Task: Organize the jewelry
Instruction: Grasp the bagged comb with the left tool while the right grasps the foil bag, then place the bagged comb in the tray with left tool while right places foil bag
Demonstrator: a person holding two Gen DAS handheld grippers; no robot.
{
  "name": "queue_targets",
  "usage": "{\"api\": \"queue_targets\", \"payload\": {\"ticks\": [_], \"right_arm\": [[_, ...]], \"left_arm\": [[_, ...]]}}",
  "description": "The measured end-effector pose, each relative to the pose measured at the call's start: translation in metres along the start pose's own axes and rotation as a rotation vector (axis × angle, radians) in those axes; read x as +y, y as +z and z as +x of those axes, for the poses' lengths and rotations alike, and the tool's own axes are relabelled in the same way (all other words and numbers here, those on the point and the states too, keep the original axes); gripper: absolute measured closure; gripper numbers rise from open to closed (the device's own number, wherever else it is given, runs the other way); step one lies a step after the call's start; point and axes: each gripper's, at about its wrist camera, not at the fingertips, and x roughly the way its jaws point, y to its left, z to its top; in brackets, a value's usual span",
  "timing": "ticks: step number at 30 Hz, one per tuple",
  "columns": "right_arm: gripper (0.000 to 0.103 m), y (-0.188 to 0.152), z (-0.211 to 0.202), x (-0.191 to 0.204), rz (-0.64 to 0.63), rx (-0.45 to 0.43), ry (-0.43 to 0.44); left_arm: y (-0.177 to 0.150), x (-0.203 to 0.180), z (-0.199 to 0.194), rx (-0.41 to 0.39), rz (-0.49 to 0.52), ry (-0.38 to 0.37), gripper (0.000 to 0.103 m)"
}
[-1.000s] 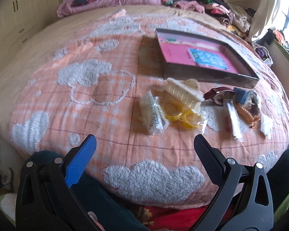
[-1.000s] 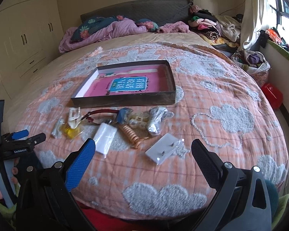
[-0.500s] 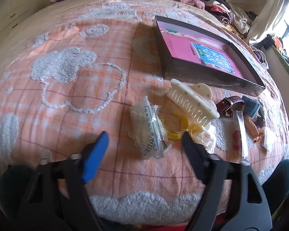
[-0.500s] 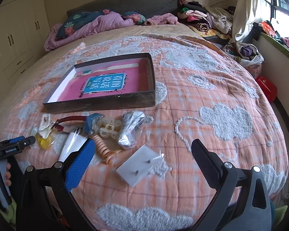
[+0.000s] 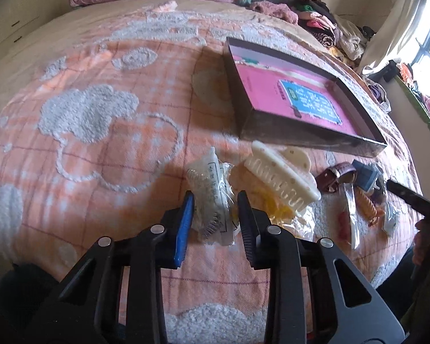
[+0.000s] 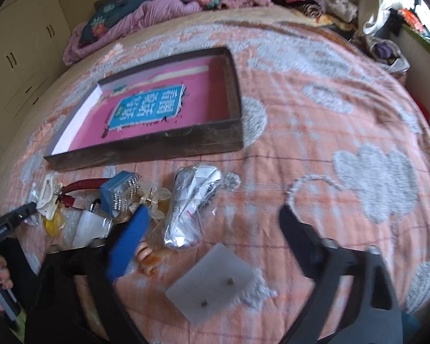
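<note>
None of the jewelry lies in the box point(image 6: 146, 154) yet; our left gripper point(image 5: 215, 215) clamps the first packet point(image 5: 212, 200), our right gripper point(image 6: 212, 246), closing, holds nothing.

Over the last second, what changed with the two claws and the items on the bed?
The left claw moved in and shut on the clear packet. The right claw dropped toward the white earring card, its jaws closing, nothing gripped yet. The box, hair clip and other pieces kept their places.
</note>
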Motion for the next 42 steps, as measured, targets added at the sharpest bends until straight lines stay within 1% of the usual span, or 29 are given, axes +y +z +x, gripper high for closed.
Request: {"api": "queue_targets", "payload": {"ticks": [1, 3, 4, 5, 6, 8, 13, 16, 24, 30, 36, 42], "right_arm": [[0.029, 0.001, 0.006, 0.000, 0.004, 0.011, 0.018], [0.041, 0.001, 0.012, 0.001, -0.001, 0.017, 0.039], [0.046, 0.002, 0.014, 0.001, -0.003, 0.012, 0.065], [0.058, 0.003, 0.014, 0.000, -0.004, 0.010, 0.099], [0.067, 0.003, 0.013, 0.000, -0.001, 0.009, 0.128], [0.070, 0.004, 0.007, -0.002, 0.006, -0.015, 0.137], [0.073, 0.006, -0.020, -0.011, 0.053, -0.093, 0.147], [0.074, 0.012, -0.039, -0.014, 0.055, -0.145, 0.137], [0.074, 0.044, -0.065, -0.018, 0.045, -0.236, 0.139], [0.074, 0.064, -0.066, -0.014, 0.035, -0.260, 0.145], [0.074, 0.083, -0.056, -0.005, 0.021, -0.266, 0.149], [0.074, 0.097, -0.041, 0.004, 0.011, -0.261, 0.158]], "left_arm": [[0.003, 0.001, -0.001, -0.002, 0.002, 0.000, 0.080], [0.008, 0.002, -0.003, -0.010, -0.001, 0.002, 0.080], [0.011, 0.002, -0.003, -0.013, 0.000, 0.003, 0.080], [0.014, 0.002, -0.003, -0.016, 0.000, 0.005, 0.080], [0.016, 0.002, -0.003, -0.016, -0.001, 0.005, 0.080], [0.021, 0.001, -0.004, -0.022, 0.002, 0.006, 0.080], [0.039, -0.003, -0.008, -0.039, 0.012, 0.001, 0.080], [0.051, -0.008, -0.011, -0.059, 0.025, -0.002, 0.081], [0.081, -0.029, -0.013, -0.096, 0.060, -0.025, 0.081], [0.104, -0.050, -0.009, -0.125, 0.090, -0.047, 0.081], [0.117, -0.062, 0.004, -0.116, 0.089, -0.066, 0.081], [0.122, -0.070, 0.020, -0.098, 0.095, -0.073, 0.081]]}}
